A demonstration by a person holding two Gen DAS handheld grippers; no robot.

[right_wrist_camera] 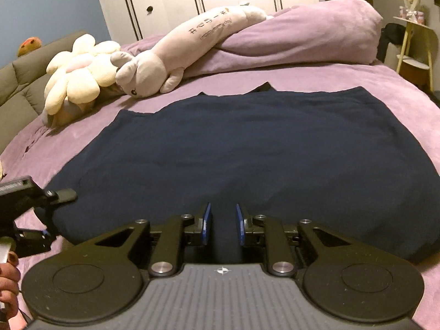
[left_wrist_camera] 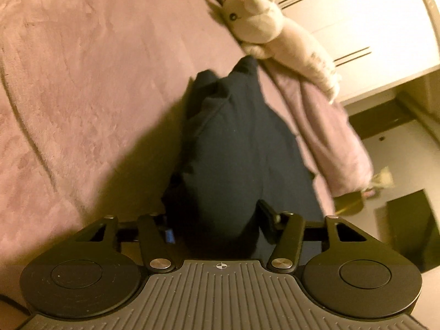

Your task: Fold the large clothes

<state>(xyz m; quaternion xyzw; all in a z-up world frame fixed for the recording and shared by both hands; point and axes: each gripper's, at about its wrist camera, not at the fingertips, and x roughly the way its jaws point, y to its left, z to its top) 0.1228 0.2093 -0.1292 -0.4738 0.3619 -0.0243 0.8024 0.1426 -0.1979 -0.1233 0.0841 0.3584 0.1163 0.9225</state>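
Both grippers sat at the near edge of the dark navy garment (right_wrist_camera: 233, 148), which lay spread mostly flat across the purple bedspread (right_wrist_camera: 357, 82), its far edge reaching toward the long grey plush toy (right_wrist_camera: 154, 68) and the cream flower cushion (right_wrist_camera: 74, 74) at the far left. Behind these, a bunched purple duvet (right_wrist_camera: 302, 35) rose at the far right. In the right wrist view the right gripper (right_wrist_camera: 223, 220) pointed down over the near hem with its blue pads (right_wrist_camera: 208, 218) a narrow gap apart; dark cloth filled that gap, but whether the pads pressed on it could not be told. The left gripper (left_wrist_camera: 217, 225) showed in its own view with its jaws about half open and a hump of the dark fabric rising between them, not clearly clamped; from the right view it appeared at the near left corner of the garment. Judging from this, the fold risked starting unevenly: if one side held only a thin pinch or the top layer alone, lifting could drag the cloth askew, wrinkle the flat panel, or let the hem slip free.
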